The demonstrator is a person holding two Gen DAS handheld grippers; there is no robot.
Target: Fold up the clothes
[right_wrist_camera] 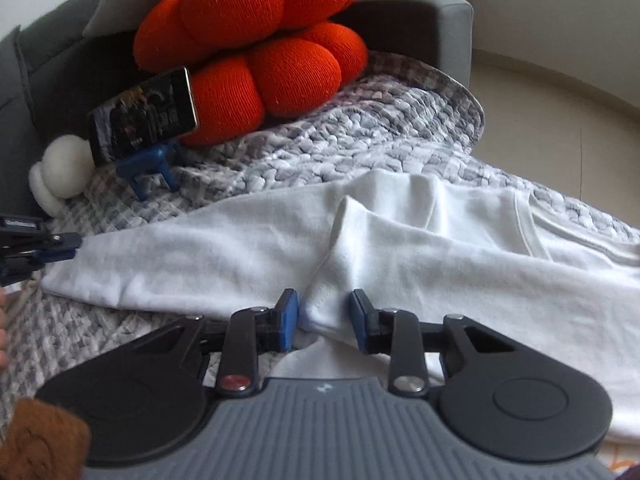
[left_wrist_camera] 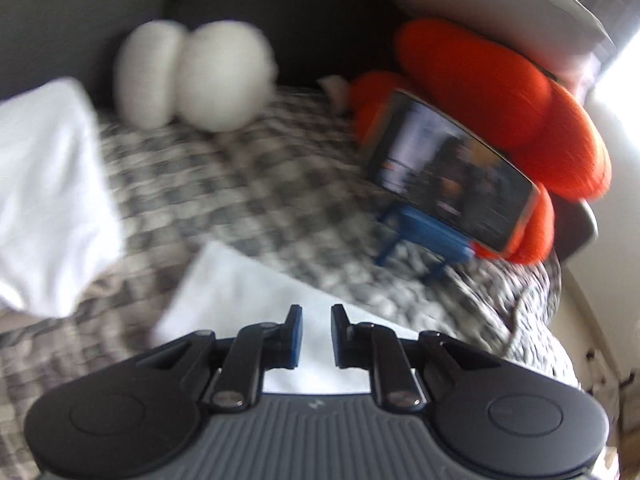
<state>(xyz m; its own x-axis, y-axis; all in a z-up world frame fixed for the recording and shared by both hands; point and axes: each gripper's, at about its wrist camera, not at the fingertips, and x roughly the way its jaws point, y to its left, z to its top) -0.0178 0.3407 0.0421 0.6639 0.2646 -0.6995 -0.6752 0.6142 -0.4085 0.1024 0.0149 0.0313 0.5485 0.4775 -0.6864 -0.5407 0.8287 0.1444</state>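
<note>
A white garment (right_wrist_camera: 400, 248) lies spread across a grey checked blanket (right_wrist_camera: 320, 152) on a sofa. My right gripper (right_wrist_camera: 324, 316) is open just above its near edge, jaws on either side of a raised fold. My left gripper (left_wrist_camera: 316, 336) is open over a white sleeve end (left_wrist_camera: 240, 292). In the right wrist view the left gripper (right_wrist_camera: 60, 246) appears at the far left, at the sleeve's tip. More white fabric (left_wrist_camera: 44, 184) lies bunched at the left in the left wrist view.
An orange knotted cushion (right_wrist_camera: 256, 40) leans on the sofa back (right_wrist_camera: 420, 28). A phone (right_wrist_camera: 144, 114) on a blue stand (right_wrist_camera: 150, 160) is propped against it. A white round cushion (left_wrist_camera: 192, 76) sits further along. The floor (right_wrist_camera: 552, 120) is to the right.
</note>
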